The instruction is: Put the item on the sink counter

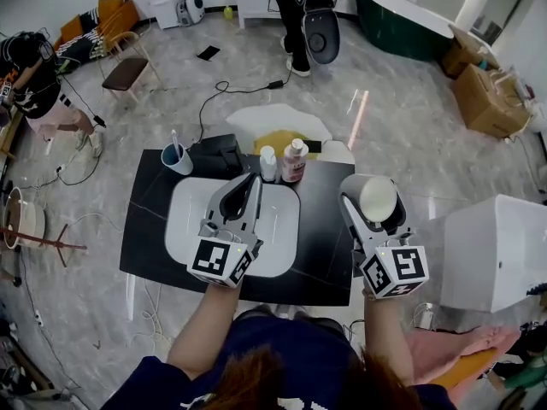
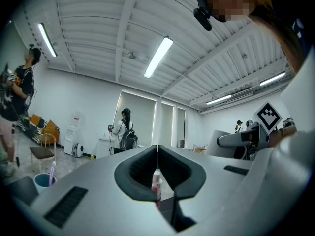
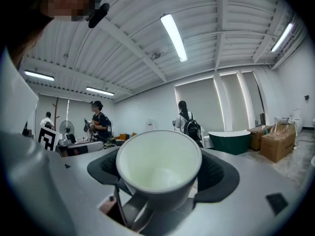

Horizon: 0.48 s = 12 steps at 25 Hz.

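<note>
Right tongs (image 1: pixel 374 205) grip the mug (image 3: pixel 157 168) above the desk (image 1: pixel 323 233), right side; left tongs (image 1: pixel 249 184) closed, empty, farther off.

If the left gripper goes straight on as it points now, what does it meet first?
Probably the pink bottle, dead ahead of the left gripper; depth is unclear.

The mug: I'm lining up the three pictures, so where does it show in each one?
Head view: the mug is right of centre, held by the right gripper.
Left gripper view: not made out; only that gripper shows, at the right.
Right gripper view: dead centre, mouth toward the camera.
Shared landmark: the person with a backpack, standing at the back in all three.
</note>
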Each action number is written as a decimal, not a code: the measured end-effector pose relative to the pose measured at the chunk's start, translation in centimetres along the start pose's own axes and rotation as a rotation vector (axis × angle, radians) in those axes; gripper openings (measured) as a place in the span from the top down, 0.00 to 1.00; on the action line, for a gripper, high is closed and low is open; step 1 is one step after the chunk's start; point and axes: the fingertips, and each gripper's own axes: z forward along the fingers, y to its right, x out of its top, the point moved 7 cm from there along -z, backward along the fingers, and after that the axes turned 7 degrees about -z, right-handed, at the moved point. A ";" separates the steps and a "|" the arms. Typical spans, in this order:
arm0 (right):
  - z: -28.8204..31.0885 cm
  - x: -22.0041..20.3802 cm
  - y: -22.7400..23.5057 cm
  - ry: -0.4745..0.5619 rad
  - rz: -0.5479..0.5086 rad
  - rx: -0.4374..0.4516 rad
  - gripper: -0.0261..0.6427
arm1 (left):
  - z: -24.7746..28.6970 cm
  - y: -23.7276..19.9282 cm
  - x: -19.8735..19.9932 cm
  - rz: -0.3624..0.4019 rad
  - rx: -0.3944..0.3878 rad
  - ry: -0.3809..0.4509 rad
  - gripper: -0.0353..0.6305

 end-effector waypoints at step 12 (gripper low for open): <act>1.3 -3.9 1.2 -0.063 0.020 0.047 0.30 | 0.9 -0.1 -2.9 -0.006 0.044 -0.022 0.91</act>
